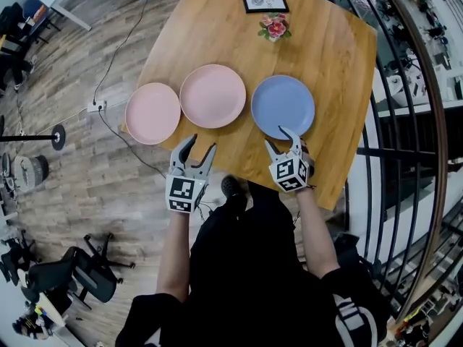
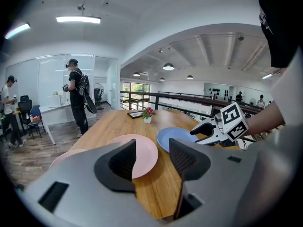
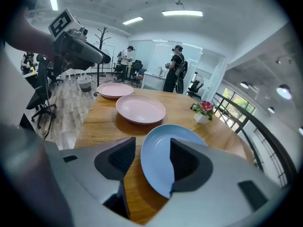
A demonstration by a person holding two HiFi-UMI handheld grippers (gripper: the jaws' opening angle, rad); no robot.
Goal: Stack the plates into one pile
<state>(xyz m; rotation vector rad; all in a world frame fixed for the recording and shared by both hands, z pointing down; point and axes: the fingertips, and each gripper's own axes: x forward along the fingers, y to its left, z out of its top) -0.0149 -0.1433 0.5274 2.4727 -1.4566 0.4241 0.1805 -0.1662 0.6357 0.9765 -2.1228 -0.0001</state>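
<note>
Jaws gape empty on the left gripper (image 1: 202, 144) and stand apart on the right gripper (image 1: 281, 139), astride the round blue plate (image 1: 283, 105) at its 6 o'clock rim, with the middle round pink plate (image 1: 213, 96) and the outer round pink plate (image 1: 153, 113) toward its 9 o'clock.

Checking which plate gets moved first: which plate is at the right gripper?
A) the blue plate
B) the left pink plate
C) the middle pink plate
A: the near rim of the blue plate shows between the open jaws of the right gripper, which are not pressing on it.
</note>
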